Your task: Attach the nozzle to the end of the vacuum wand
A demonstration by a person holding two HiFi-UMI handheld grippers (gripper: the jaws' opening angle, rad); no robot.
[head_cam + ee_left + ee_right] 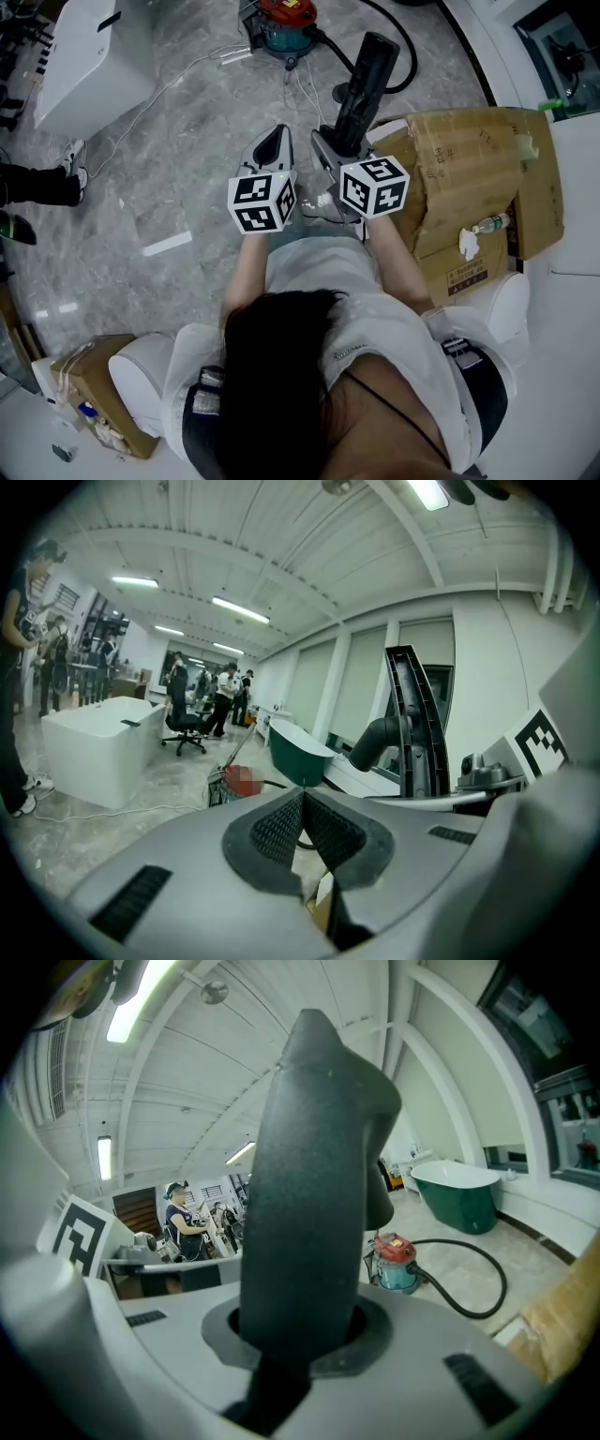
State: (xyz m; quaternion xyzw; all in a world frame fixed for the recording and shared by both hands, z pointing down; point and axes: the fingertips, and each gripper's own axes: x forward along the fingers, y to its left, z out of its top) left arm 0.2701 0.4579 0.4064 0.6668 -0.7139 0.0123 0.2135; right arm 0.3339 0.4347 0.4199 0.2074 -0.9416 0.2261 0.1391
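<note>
Between the right gripper's (336,141) slightly parted jaws, at upper centre of the head view, a black nozzle (361,89) is clamped. Its gripped end is hidden in the gap between the pads. Just left of it, the left gripper (277,141) is seen with jaws pressed together and nothing held. Further up, a red-topped vacuum cleaner (286,26) is cut off by the top edge, and its black hose (409,52) is lost behind the nozzle.

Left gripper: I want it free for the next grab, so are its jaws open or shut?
Shut and empty: the left gripper shows its pads meeting, nothing between them.
</note>
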